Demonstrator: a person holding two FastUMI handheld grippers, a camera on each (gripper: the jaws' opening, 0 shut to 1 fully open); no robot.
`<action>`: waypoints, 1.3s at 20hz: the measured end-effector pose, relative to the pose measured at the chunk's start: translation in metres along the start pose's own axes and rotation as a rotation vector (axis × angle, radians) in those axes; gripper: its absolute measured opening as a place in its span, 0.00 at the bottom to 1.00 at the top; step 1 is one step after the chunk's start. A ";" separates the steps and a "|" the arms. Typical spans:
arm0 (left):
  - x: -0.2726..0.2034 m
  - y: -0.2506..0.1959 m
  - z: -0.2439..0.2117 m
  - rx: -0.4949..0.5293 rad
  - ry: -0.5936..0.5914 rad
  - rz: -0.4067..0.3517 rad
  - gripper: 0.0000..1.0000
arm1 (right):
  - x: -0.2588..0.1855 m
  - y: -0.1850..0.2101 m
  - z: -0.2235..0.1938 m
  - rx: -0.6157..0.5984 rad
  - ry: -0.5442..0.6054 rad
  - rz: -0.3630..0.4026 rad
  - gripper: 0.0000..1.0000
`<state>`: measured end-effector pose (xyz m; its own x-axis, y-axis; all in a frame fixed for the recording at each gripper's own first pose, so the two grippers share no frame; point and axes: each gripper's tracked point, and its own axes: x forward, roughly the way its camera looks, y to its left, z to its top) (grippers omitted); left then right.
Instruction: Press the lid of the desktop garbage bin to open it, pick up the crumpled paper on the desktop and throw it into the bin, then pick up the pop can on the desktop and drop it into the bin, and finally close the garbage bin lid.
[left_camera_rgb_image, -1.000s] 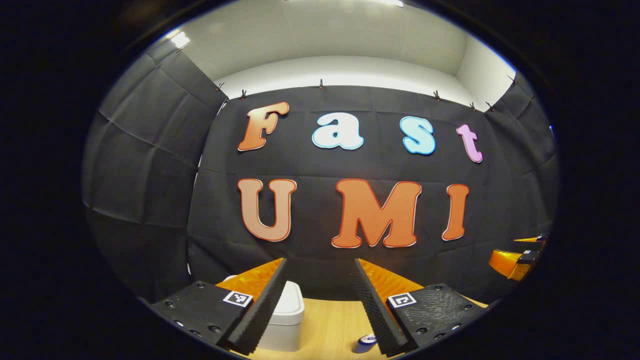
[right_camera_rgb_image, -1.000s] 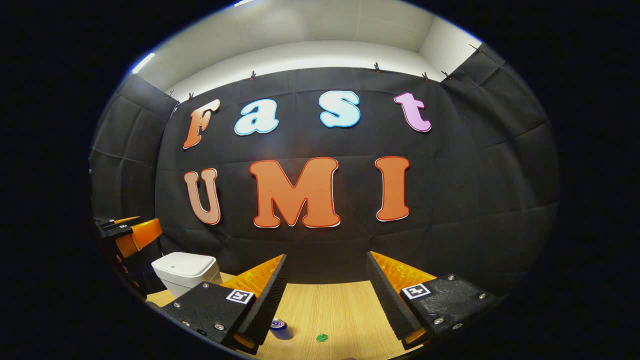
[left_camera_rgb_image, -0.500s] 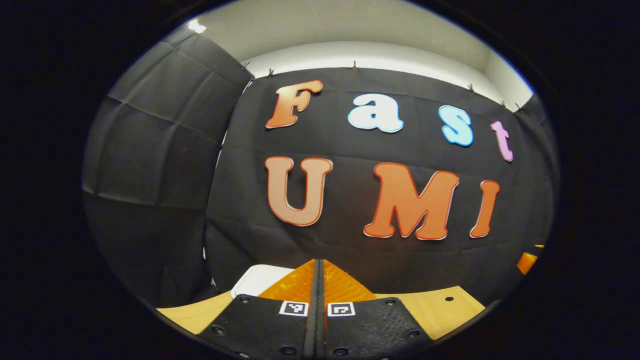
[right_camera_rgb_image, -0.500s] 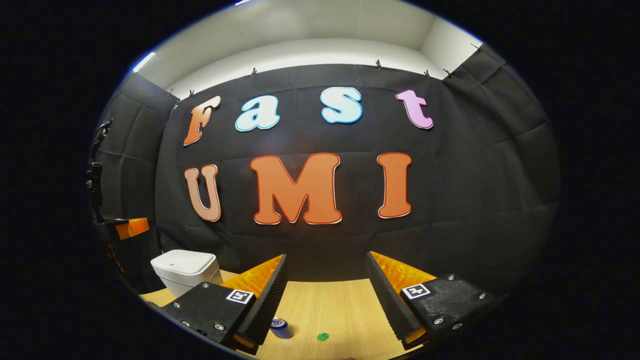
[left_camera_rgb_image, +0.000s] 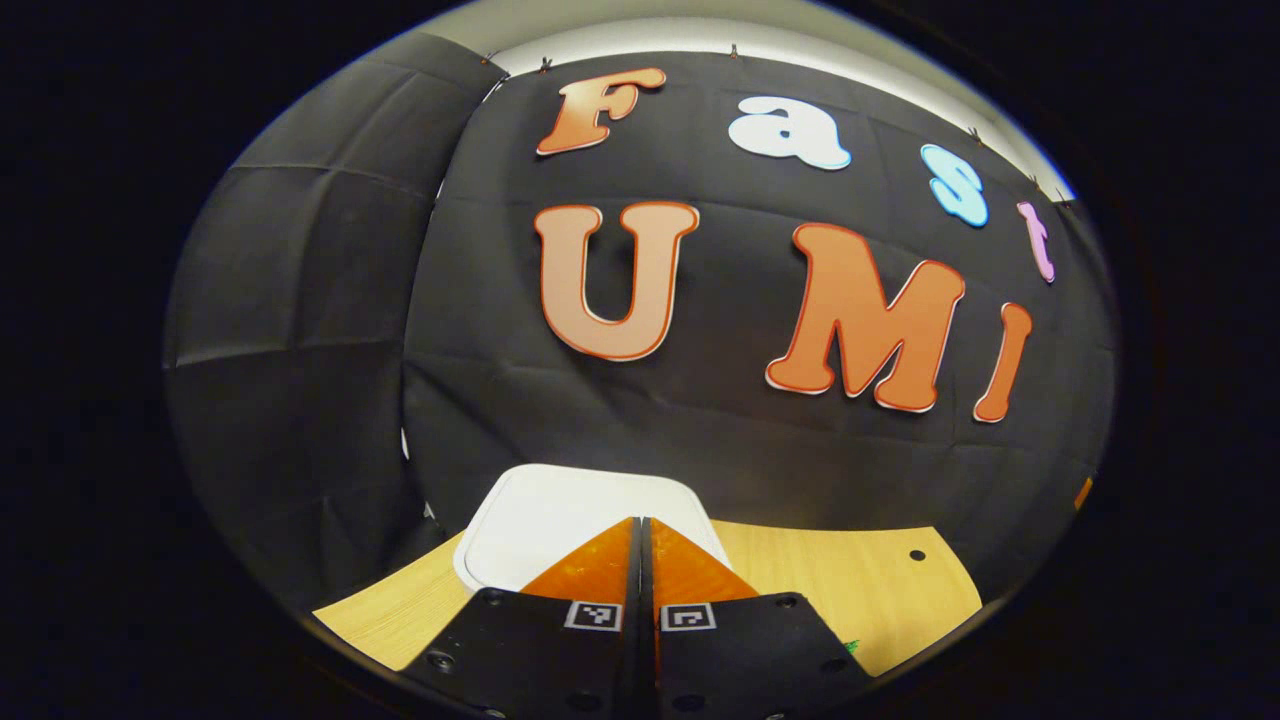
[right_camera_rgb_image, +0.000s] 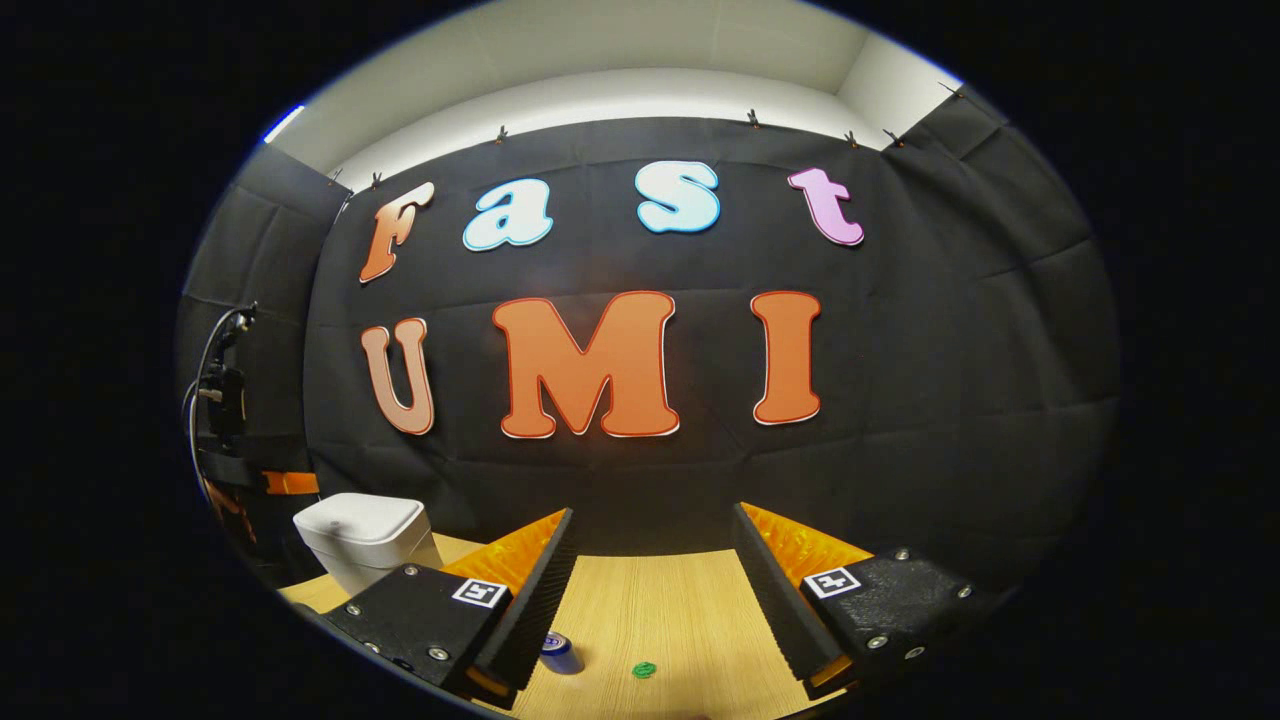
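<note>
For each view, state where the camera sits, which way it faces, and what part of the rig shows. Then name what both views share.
Left gripper view: rides the left gripper, fingers together, aimed down at the closed bin lid.
Right gripper view: rides the right gripper, fingers apart, facing the booth wall over the pop can.
Shared: the bin, the wooden desktop.

The left gripper (left_camera_rgb_image: 645, 528) is pointing forward with its fingers pressed together (no gap), while the right gripper (right_camera_rgb_image: 650, 525) is holding its fingers spread wide.

Black cloth wall (right_camera_rgb_image: 950, 380) hangs clipped along its top under a pale ceiling (right_camera_rgb_image: 600, 40); a light wooden surface (right_camera_rgb_image: 660, 610) lies below.
</note>
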<state>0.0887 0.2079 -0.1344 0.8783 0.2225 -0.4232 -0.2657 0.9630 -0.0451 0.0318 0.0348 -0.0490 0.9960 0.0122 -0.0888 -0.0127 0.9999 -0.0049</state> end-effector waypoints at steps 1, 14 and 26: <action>0.006 0.004 -0.007 -0.006 0.025 0.013 0.00 | 0.001 -0.001 -0.001 0.001 0.002 -0.002 0.92; 0.025 0.029 -0.038 -0.016 0.130 0.004 0.00 | 0.011 -0.002 -0.025 -0.003 0.063 0.002 0.92; 0.044 0.033 -0.048 -0.081 0.236 -0.006 0.00 | 0.006 -0.009 -0.030 -0.023 0.074 -0.001 0.92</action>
<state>0.0994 0.2417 -0.1976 0.7654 0.1666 -0.6216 -0.3003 0.9467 -0.1161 0.0351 0.0256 -0.0791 0.9868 0.0099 -0.1617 -0.0146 0.9995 -0.0281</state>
